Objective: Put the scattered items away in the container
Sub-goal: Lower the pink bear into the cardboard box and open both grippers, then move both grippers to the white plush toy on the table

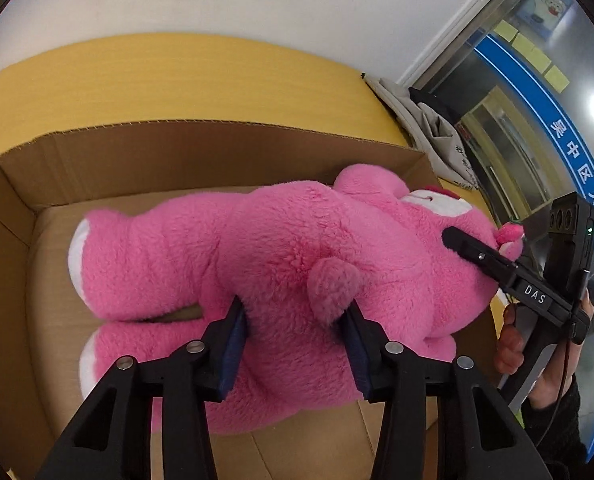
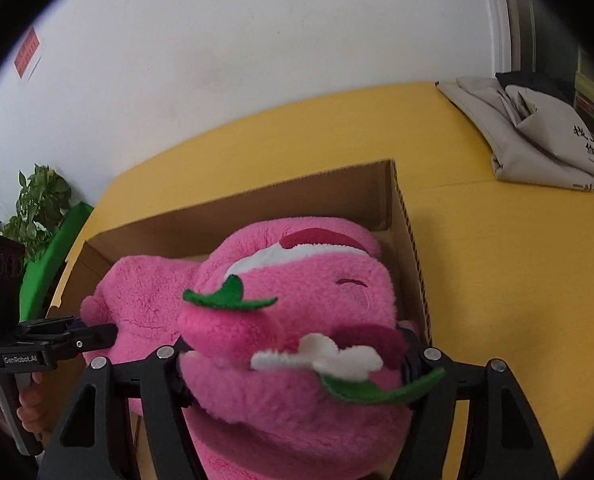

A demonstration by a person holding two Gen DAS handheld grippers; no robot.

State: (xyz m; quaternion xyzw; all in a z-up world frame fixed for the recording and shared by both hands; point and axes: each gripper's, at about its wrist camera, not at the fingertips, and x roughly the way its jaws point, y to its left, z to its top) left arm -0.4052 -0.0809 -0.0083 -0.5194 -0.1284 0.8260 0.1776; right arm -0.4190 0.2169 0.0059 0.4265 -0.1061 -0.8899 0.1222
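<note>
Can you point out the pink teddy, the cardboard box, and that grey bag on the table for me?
pink teddy (image 1: 281, 248): left wrist view, on its furry back.
cardboard box (image 1: 201, 156): left wrist view, on the far inner wall.
grey bag (image 2: 537, 144): right wrist view, on its folded top.

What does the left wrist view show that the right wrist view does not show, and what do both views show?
Only the left wrist view shows the bear's legs and white foot pads, its tail, and the blue sign.

Only the right wrist view shows the bear's face, the green plant and the red wall label.

Both show the pink plush bear, the cardboard box, the yellow table and the grey bag.
</note>
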